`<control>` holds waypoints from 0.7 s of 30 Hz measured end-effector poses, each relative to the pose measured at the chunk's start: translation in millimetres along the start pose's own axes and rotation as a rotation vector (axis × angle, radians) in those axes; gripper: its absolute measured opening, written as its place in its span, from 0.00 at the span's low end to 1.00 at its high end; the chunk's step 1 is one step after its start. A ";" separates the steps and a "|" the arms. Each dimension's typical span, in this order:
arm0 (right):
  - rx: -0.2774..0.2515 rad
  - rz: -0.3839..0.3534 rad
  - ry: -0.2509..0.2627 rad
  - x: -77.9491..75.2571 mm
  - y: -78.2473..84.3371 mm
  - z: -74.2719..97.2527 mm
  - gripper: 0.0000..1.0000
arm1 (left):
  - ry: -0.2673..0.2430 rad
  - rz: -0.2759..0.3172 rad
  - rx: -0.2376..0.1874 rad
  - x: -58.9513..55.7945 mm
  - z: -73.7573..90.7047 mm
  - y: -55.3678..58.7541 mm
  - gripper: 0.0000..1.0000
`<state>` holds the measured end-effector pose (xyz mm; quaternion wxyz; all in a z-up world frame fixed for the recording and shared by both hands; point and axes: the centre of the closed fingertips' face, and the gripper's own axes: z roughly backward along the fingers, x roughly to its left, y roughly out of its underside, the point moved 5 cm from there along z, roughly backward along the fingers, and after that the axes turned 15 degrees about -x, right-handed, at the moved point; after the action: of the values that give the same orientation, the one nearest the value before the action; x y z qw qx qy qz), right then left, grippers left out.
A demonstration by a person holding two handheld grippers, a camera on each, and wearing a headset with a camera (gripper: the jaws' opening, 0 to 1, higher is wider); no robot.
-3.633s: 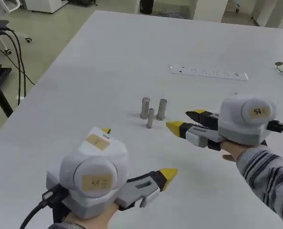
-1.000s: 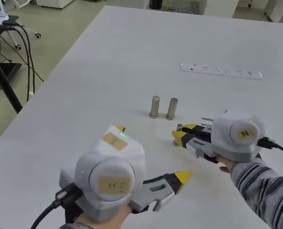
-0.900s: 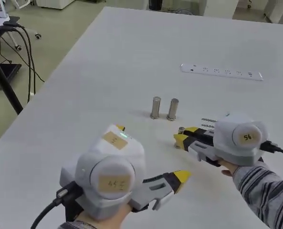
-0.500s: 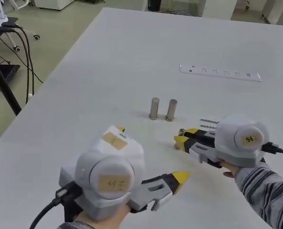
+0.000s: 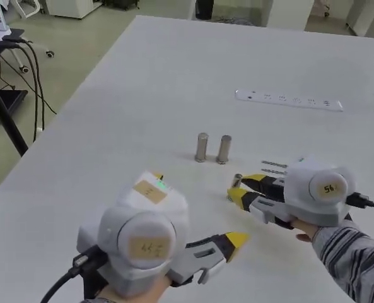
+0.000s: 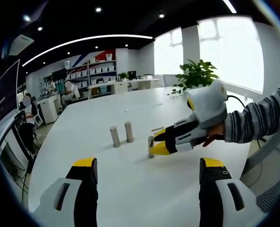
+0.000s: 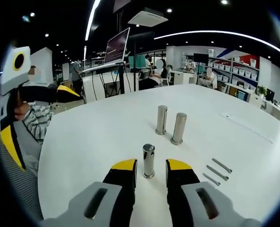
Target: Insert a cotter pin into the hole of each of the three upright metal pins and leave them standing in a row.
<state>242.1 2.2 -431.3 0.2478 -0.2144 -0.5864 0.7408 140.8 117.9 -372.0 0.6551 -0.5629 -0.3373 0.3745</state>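
Observation:
Two upright metal pins [image 5: 202, 146] [image 5: 224, 149] stand side by side mid-table; they are also in the right gripper view [image 7: 161, 119] [image 7: 179, 128]. A third pin [image 5: 236, 182] [image 7: 148, 161] stands upright nearer me, between the yellow tips of my right gripper [image 5: 239, 188] [image 7: 151, 166]. A narrow gap shows on each side of it. Three cotter pins [image 5: 274, 167] [image 7: 217, 171] lie just right of that pin. My left gripper [image 5: 197, 208] [image 6: 148, 166] hovers at the near left, wide open and holding nothing.
A white power strip [image 5: 289, 100] lies at the far right of the white table [image 5: 142, 95]. The table's left edge drops to the floor, where cables and a stand [image 5: 10, 107] are. People sit at desks far behind.
The third pin, once just in front of the other two, now stands further right and nearer me between the right gripper's jaws. In the last second they crept slightly closer. The left gripper stayed put.

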 end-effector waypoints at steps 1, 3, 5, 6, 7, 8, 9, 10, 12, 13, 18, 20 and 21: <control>0.008 -0.002 -0.002 -2.5 0.1 3.1 0.22 | 0.000 0.000 -0.002 -0.5 0.0 -0.3 0.88; 0.022 0.007 0.003 -6.8 1.5 7.6 0.24 | -0.001 -0.003 -0.003 -0.9 -0.2 -0.8 0.88; 0.035 0.014 0.013 -13.7 2.5 12.6 0.24 | -0.002 -0.005 -0.001 -0.9 -0.5 -0.8 0.88; 0.046 0.004 0.020 -18.1 3.5 15.7 0.25 | -0.004 -0.006 -0.001 -0.5 -0.6 -0.9 0.88; 0.051 0.000 0.023 -20.9 3.7 17.5 0.26 | -0.004 -0.006 -0.002 -0.5 -0.6 -0.9 0.88; 0.061 -0.001 0.028 -25.6 4.3 19.9 0.26 | -0.005 -0.005 -0.002 -0.4 -0.6 -1.0 0.88; 0.065 0.000 0.031 -27.5 4.2 20.6 0.27 | -0.005 -0.005 -0.002 -0.4 -0.5 -1.0 0.88; 0.074 0.002 0.036 -31.7 3.7 22.8 0.27 | -0.007 -0.008 -0.003 -0.1 -0.5 -1.2 0.88; 0.091 -0.002 0.042 -39.8 3.0 25.8 0.30 | -0.008 -0.008 -0.003 0.0 -0.1 -1.1 0.88; 0.110 -0.001 0.042 -44.2 3.1 27.3 0.31 | -0.009 -0.007 -0.003 0.0 0.2 -0.9 0.88; 0.185 0.028 0.012 -56.6 2.2 30.3 0.29 | -0.010 -0.006 -0.006 0.5 0.5 -1.3 0.88; 0.230 0.036 -0.011 -60.3 4.3 30.5 0.30 | -0.010 -0.006 -0.006 0.5 0.6 -1.5 0.88; 0.248 0.029 -0.017 -61.4 5.3 30.4 0.30 | -0.010 -0.006 -0.007 0.5 0.6 -1.7 0.88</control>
<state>271.2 -60.0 -428.2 0.2567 -0.1842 -0.4893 0.8128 140.7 118.4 -370.2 0.6525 -0.5622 -0.3435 0.3744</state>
